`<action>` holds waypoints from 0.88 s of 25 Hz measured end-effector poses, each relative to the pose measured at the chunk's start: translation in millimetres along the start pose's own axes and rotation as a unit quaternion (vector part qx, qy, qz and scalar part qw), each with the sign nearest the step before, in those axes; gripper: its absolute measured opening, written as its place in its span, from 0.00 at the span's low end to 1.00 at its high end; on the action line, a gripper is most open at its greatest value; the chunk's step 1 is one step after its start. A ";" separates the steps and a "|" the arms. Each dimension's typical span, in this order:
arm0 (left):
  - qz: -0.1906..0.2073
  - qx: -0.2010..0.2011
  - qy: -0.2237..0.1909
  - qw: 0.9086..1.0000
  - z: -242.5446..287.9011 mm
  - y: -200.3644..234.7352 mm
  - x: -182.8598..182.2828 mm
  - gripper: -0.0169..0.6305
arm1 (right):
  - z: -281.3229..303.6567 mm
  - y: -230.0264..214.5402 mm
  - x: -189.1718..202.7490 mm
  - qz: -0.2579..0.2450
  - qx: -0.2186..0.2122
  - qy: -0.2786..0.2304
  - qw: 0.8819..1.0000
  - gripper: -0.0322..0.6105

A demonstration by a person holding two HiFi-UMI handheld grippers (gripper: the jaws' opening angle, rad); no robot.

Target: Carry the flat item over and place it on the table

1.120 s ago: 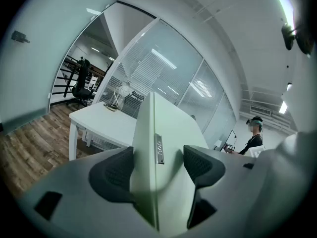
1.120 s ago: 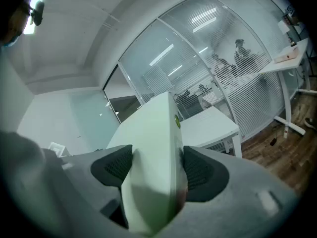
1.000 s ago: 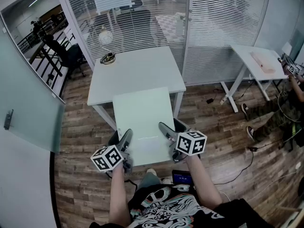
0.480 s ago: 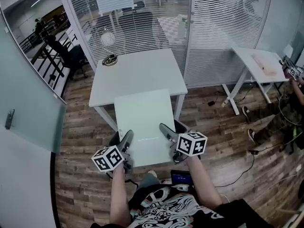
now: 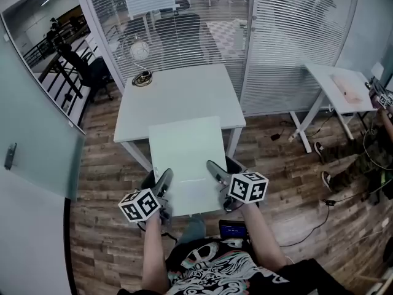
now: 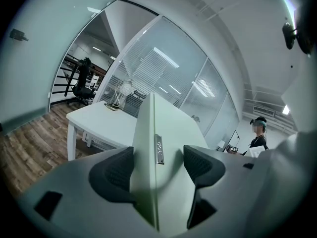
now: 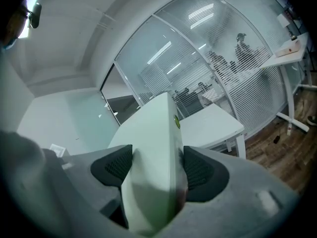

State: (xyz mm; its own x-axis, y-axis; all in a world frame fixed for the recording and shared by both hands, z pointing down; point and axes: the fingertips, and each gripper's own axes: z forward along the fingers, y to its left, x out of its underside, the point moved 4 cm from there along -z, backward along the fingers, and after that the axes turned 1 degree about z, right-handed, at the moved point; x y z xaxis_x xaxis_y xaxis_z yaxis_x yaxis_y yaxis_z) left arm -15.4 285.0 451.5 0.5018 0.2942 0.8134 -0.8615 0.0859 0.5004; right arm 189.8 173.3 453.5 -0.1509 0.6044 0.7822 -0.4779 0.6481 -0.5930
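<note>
A flat pale green board is held level in front of me, over the wooden floor, its far edge overlapping the near edge of the white table. My left gripper is shut on the board's near left edge. My right gripper is shut on its near right edge. Both sets of dark pads press against the board's faces. The white table shows beyond the board in the left gripper view, and the same table shows in the right gripper view.
A white globe and a coiled cable sit at the table's far left corner. Glass walls with blinds stand behind it. A second white table stands at the right, with a person beside it. Office chairs are at the left.
The view has shifted slightly, and the table and board sit a little further right in it. Both grippers still hold the board the same way.
</note>
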 end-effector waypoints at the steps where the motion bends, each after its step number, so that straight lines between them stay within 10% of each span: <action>1: -0.002 0.001 0.001 1.000 8.1 2.6 -1.1 0.51 | 5.9 -5.5 -2.4 0.001 0.001 0.001 1.000 0.53; 22: -0.021 0.012 0.065 0.998 279.1 145.7 -135.4 0.51 | 281.2 -128.9 -108.8 0.044 0.049 0.026 0.997 0.53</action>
State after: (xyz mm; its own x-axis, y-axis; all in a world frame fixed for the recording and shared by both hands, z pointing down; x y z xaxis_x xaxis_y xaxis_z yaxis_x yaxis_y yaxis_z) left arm -187.3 -8.0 497.1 0.5222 0.4113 0.7471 -0.8369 0.0787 0.5416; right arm 24.4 -106.2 498.5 -0.1524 0.6814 0.7159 -0.5482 0.5444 -0.6349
